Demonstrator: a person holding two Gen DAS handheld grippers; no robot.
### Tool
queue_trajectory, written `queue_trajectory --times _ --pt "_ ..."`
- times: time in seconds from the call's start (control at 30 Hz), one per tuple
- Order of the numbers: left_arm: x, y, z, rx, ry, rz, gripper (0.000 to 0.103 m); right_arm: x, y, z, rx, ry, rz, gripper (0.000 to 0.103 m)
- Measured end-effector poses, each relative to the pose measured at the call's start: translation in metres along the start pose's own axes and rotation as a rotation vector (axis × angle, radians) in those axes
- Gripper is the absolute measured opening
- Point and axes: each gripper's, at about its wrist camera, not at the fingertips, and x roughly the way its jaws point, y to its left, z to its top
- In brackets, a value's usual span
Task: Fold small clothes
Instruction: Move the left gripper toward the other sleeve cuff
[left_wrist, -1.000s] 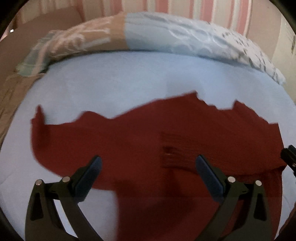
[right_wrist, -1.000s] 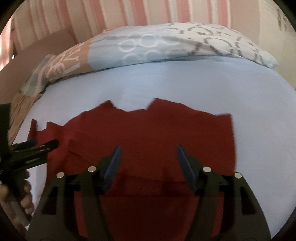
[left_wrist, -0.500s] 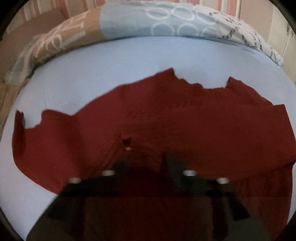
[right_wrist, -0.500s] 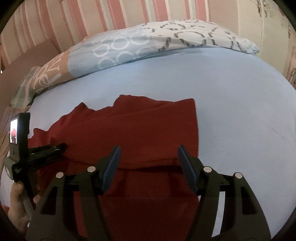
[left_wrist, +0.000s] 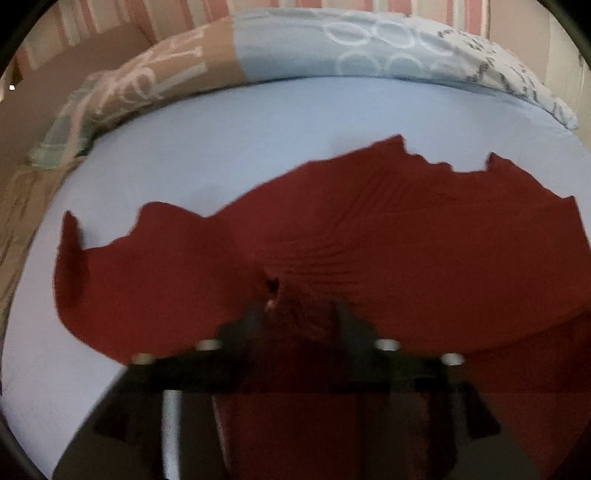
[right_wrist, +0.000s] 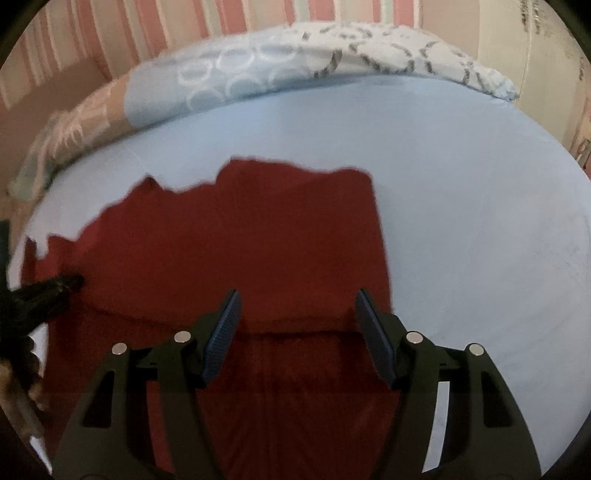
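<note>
A dark red garment (left_wrist: 406, 229) lies spread on the light blue sheet (left_wrist: 258, 122), its near part folded over along a seam. My left gripper (left_wrist: 297, 314) is blurred and low on the cloth. Its jaws are opening, but a puckered bunch of red fabric sits pinched between the fingers (left_wrist: 341, 325), and creases fan out from it. In the right wrist view the red garment (right_wrist: 240, 240) fills the left half. My right gripper (right_wrist: 297, 332) hovers open over the fold line with nothing between its pads. The left gripper's tip (right_wrist: 70, 284) rests on the cloth at the left edge.
A patterned duvet (left_wrist: 332, 48) in tan, blue and white runs along the back of the bed, also seen as the duvet (right_wrist: 295, 59) from the right. A striped wall stands behind it. Bare blue sheet (right_wrist: 480, 221) stretches to the right of the garment. A person's hand (right_wrist: 7, 373) shows at the left edge.
My left gripper went from wide open above the cloth to narrow, with a pinch of red fabric gathered between its fingers. Both grippers sank toward the garment. The right gripper's jaws kept their width.
</note>
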Motion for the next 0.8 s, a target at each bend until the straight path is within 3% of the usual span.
queue_trajectory --times 0.03,0.07,0.27,0.4,0.47,0.53,0.8 --pt "-0.002 0.001 -0.002 0.001 -0.006 0.004 0.074 0.006 0.002 -0.002 -0.012 0.012 -0.012 0.065" --pt "-0.004 0.002 -0.003 0.0 -0.011 0.008 0.081 0.012 0.003 -0.003 -0.02 0.031 -0.02 0.065" --pt "-0.019 0.011 -0.016 0.017 -0.016 0.022 0.083 0.023 0.007 0.001 -0.032 0.057 -0.019 0.069" --pt "-0.037 0.031 -0.019 -0.024 -0.026 0.006 0.089 -0.012 0.016 0.011 -0.017 -0.039 0.064 0.068" --pt "-0.046 0.041 -0.017 -0.037 -0.037 0.008 0.092 -0.028 0.024 0.016 -0.021 -0.079 0.089 0.076" --pt "-0.057 0.054 -0.017 -0.054 -0.056 0.016 0.096 -0.041 0.037 0.02 -0.02 -0.115 0.123 0.082" --pt "-0.078 0.113 -0.018 -0.094 -0.089 0.046 0.096 -0.053 0.111 0.024 -0.089 -0.154 0.176 0.082"
